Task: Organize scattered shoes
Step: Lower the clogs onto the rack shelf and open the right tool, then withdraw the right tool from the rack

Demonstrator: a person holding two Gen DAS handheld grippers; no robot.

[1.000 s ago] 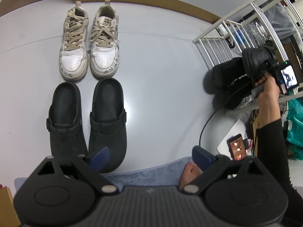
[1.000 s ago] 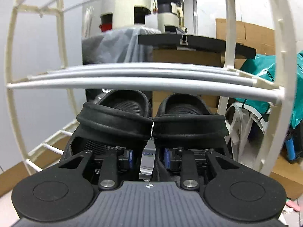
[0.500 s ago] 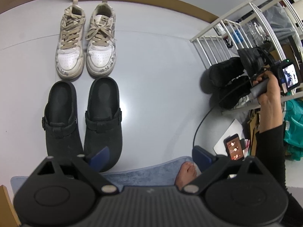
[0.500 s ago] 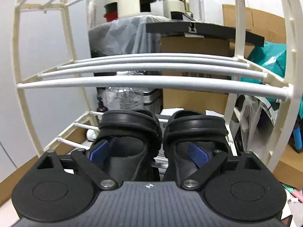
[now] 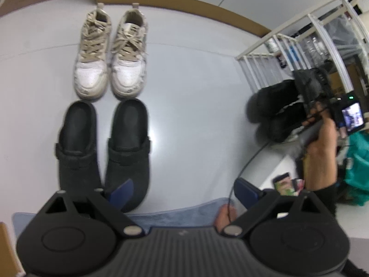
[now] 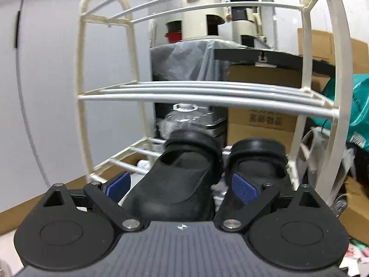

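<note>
A pair of black shoes, left one (image 6: 180,173) and right one (image 6: 256,161), rests on the lower shelf of the white rack (image 6: 207,97). My right gripper (image 6: 181,185) is open just in front of them. The left shoe's rear lies between its blue pads (image 6: 244,187), untouched. In the left wrist view the same pair (image 5: 274,113) shows at the rack (image 5: 260,69), with a hand (image 5: 320,138) beside it. My left gripper (image 5: 184,189) hangs open over the floor. Black clogs (image 5: 103,143) and white sneakers (image 5: 108,57) stand paired below it.
A blue mat (image 5: 173,212) and a bare foot (image 5: 224,214) lie under the left gripper. A phone (image 5: 283,182) and a teal bag (image 5: 355,161) sit right of the rack. Cardboard boxes (image 6: 260,120) and a plastic bottle (image 6: 184,115) stand behind the rack.
My right gripper let go of the black pair, opened wide and drew back from the rack. The shoes stayed on the lower shelf. The left gripper kept still.
</note>
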